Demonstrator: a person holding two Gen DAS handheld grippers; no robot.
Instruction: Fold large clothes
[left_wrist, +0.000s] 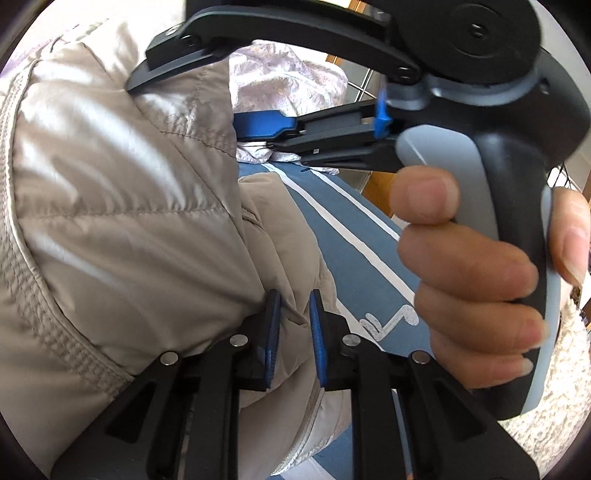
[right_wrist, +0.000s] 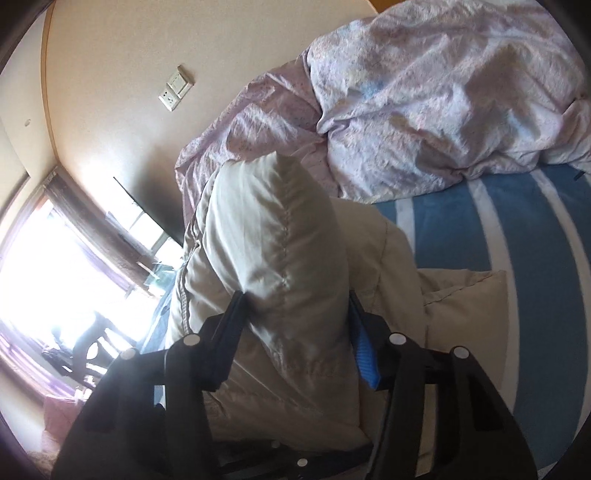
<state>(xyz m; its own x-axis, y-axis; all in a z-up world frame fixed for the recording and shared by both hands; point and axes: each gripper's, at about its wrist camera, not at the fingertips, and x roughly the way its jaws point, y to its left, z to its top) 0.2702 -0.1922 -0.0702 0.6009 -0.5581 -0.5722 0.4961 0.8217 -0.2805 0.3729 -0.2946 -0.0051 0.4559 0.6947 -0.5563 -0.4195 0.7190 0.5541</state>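
Beige quilted jacket (left_wrist: 122, 206) bunched above a blue-and-white striped bed (left_wrist: 354, 229) — pinched in both tools. Left hand-held gripper (left_wrist: 293, 339) narrowed onto a fold of it; right hand-held gripper (right_wrist: 295, 332) clamped around a thick puffy wad. Beyond, a crumpled lilac duvet (right_wrist: 424, 96) — wall socket (right_wrist: 176, 88) farther back.

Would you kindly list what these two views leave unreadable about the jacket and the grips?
- Left wrist: beige jacket overall shape, cut off by frame edge.
- Left wrist: right hand-held gripper fingertips, hidden behind jacket.
- Right wrist: right grip's contact point, buried in the jacket fold.
- Right wrist: window, overexposed.
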